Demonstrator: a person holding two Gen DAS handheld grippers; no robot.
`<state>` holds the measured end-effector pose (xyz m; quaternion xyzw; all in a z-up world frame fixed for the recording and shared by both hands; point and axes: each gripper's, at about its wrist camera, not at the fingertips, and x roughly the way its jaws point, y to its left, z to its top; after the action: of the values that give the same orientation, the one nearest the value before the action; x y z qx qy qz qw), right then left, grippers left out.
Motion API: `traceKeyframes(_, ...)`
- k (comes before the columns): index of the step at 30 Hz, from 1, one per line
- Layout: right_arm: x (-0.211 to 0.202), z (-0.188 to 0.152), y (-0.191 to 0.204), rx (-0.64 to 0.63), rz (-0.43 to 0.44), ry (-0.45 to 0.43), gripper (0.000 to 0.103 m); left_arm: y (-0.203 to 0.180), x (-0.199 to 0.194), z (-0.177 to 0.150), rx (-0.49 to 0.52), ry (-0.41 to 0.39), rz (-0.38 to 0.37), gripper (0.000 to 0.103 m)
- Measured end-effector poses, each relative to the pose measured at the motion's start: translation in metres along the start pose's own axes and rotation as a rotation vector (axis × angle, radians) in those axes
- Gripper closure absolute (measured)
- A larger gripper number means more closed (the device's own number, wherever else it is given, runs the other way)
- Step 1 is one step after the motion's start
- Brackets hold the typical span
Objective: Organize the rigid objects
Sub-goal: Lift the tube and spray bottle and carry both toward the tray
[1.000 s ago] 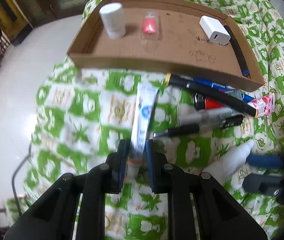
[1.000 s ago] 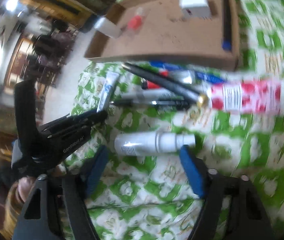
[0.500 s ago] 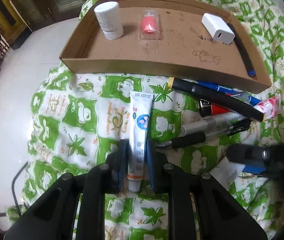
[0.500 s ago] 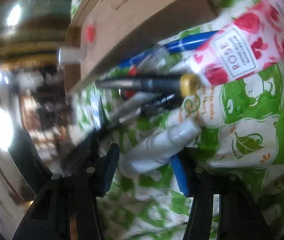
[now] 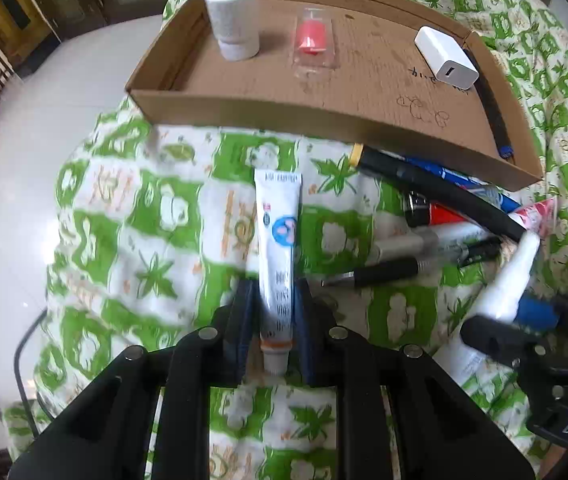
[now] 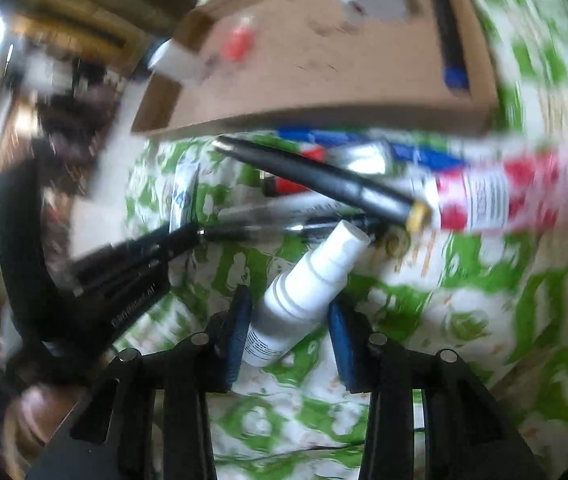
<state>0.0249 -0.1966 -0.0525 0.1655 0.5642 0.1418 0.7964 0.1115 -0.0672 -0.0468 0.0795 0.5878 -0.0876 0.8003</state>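
Slim glossy tube [image 5: 277,256], smooth cylindrical spray bottle [image 6: 308,288], flat cardboard tray [image 5: 284,114]

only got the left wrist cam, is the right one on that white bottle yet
Observer: Not quite. The white bottle lies between the right gripper's jaws, which are closing; one side shows a sliver of gap.
Operator: whats the pink thing behind the pens
Observer: A pink tube printed with red roses and a white label, lying in front of the cardboard tray.

Matt cardboard tray [image 5: 243,110], printed cloth [image 5: 131,240], glossy plastic tube [image 5: 277,240]
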Motion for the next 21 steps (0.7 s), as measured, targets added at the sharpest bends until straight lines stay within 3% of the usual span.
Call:
traceKeyframes(3, -0.001, 0.000, 0.023, -0.145, -0.107, -0.024, 0.070, 0.010, -0.003, -0.004, -0.035, -0.011, -0.029, 0.086)
traceKeyframes(6, 0.007, 0.000, 0.030, -0.203, -0.145, -0.025, 0.070, 0.018, -0.001, 0.000, -0.060, -0.025, -0.024, 0.086)
traceKeyframes(13, 0.028, -0.001, 0.041, -0.244, -0.148, -0.030, 0.071, 0.017, 0.014, 0.020, -0.033, -0.032, 0.009, 0.086)
traceKeyframes(21, 0.037, -0.001, 0.050, -0.258, -0.124, -0.029, 0.071, 0.031, 0.002, -0.002, -0.110, -0.065, -0.062, 0.089)
